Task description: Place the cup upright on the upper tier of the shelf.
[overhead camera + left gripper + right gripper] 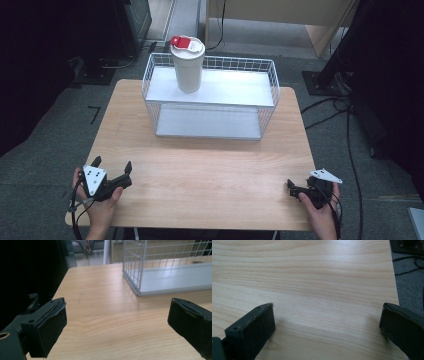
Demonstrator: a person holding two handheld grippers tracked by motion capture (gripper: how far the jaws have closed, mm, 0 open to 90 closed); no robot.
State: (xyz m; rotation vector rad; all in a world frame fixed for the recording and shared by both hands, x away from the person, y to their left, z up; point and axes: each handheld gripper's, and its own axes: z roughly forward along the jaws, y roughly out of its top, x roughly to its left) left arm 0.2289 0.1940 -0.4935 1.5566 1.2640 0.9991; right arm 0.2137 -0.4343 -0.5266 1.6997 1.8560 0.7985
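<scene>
In the high view, a light wooden table (pixel 200 175) is filling the middle of the frame, and a white wire basket rack (pixel 210 97) is standing on its far half, upper centre of the frame. A white tumbler (pixel 188 67) with a red-tabbed lid is standing upright on the rack's upper shelf, toward its left end; the lower shelf is lying bare beneath it.

At the lower left of the frame a hand (pixel 100 205) is holding the left gripper (pixel 112 165) over the table's near left corner, its jaws standing wide apart with nothing between them. In the left gripper view the two black pads are sitting at the lower left and right edges, bare wood between them, and the rack's corner is showing at the upper right.

At the lower right another hand (pixel 322 215) is holding the right gripper (pixel 290 186) near the table's right edge. In the right gripper view its jaws are likewise spread wide over bare wood, gripping nothing, with grey floor (pixel 409 277) and cables showing at the upper right
</scene>
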